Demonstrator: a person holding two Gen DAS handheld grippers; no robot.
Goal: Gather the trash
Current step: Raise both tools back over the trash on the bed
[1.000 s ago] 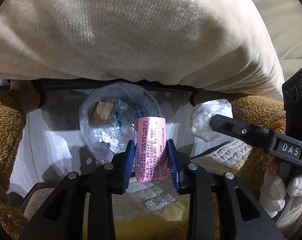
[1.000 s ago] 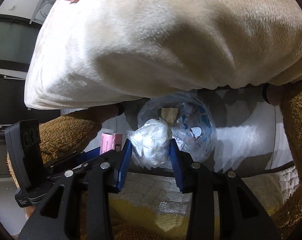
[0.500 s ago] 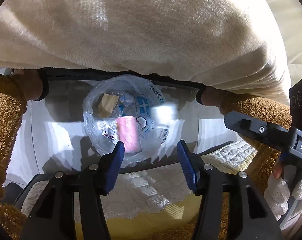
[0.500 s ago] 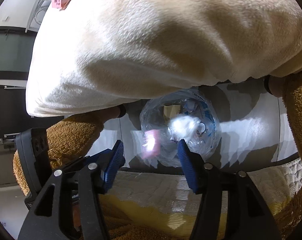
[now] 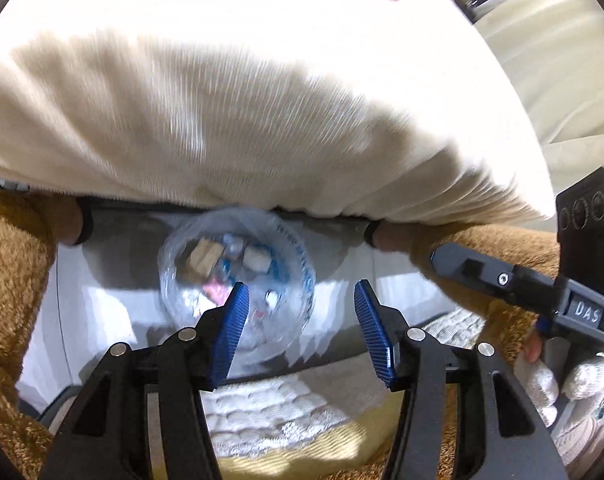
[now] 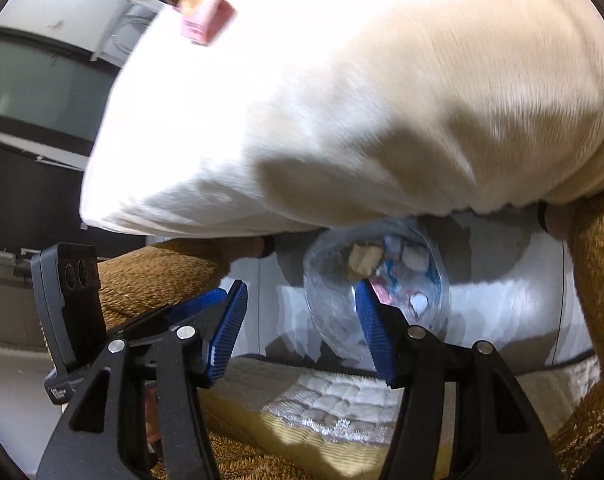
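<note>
Both grippers hang just above the clear-lined trash bin (image 5: 238,280), angled down so released litter falls straight in. The left gripper (image 5: 298,328) and right gripper (image 6: 302,328) stand partly open, holding nothing. A second ago the left pinched a pink wrapper and the right a crumpled white wad; now the pink wrapper (image 5: 216,290) and white wad (image 5: 256,260) lie inside the bin, beneath the cream blanket (image 5: 262,120).

Cream blanket (image 5: 242,128), brown fleece (image 5: 10,280)
</note>
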